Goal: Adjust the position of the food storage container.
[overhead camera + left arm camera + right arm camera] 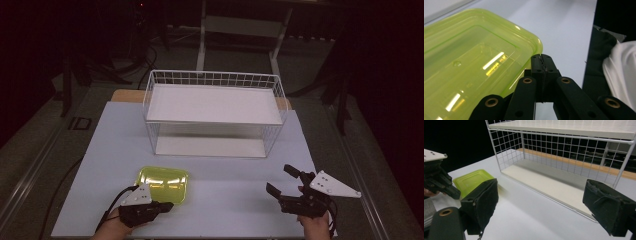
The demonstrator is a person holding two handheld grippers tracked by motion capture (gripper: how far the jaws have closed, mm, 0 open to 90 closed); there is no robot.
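A translucent yellow-green plastic container (163, 183) lies upside down on the pale table top (225, 200), near the front left. My left gripper (162, 206) sits at its near right corner. In the left gripper view the container (474, 62) is close at the left, and my left gripper (541, 58) has its two black jaws pressed flat together, their tips right against the corner rim. Nothing shows between them. My right gripper (282, 180) rests low at the front right, open and empty. The right gripper view has its pads (484, 202) wide apart and the container (471, 180) at the far left.
A white wire rack (215, 117) with two shelves stands at the back middle of the table, its open front facing me (554, 182). A wooden strip (125, 95) edges the table's far side. Dark floor and stands surround the table.
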